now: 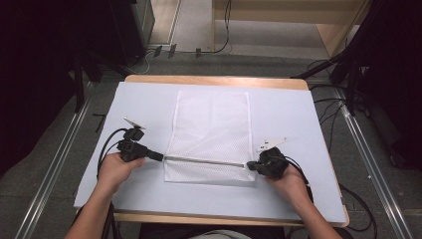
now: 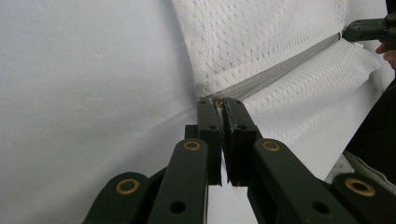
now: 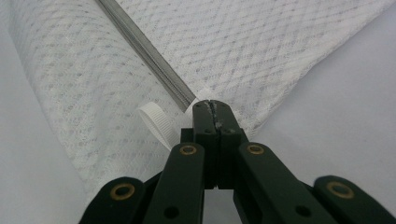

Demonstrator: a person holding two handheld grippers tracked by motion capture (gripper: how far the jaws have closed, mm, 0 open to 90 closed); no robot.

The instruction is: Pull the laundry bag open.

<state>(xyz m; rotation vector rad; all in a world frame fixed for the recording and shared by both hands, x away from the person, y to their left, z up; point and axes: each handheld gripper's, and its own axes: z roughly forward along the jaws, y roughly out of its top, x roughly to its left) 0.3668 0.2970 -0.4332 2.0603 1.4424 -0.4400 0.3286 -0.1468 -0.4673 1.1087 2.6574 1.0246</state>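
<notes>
A white mesh bag (image 1: 211, 124) lies flat on the table, with a grey zipper (image 1: 204, 161) running across its near end. My left gripper (image 1: 160, 157) is shut at the zipper's left end (image 2: 280, 70), and a small brass-coloured piece shows between its tips (image 2: 218, 100). My right gripper (image 1: 249, 166) is shut on the bag's fabric at the zipper's right end (image 3: 144, 46), tips (image 3: 210, 103) pressed together. A white ribbed loop tab (image 3: 156, 122) sticks out beside the right jaws. In the left gripper view the right gripper (image 2: 362, 29) shows at the zipper's far end.
A pale sheet (image 1: 144, 104) covers the wooden table (image 1: 214, 79). Dark stands and cables line the floor on both sides. Cables trail from each gripper toward the table's near corners.
</notes>
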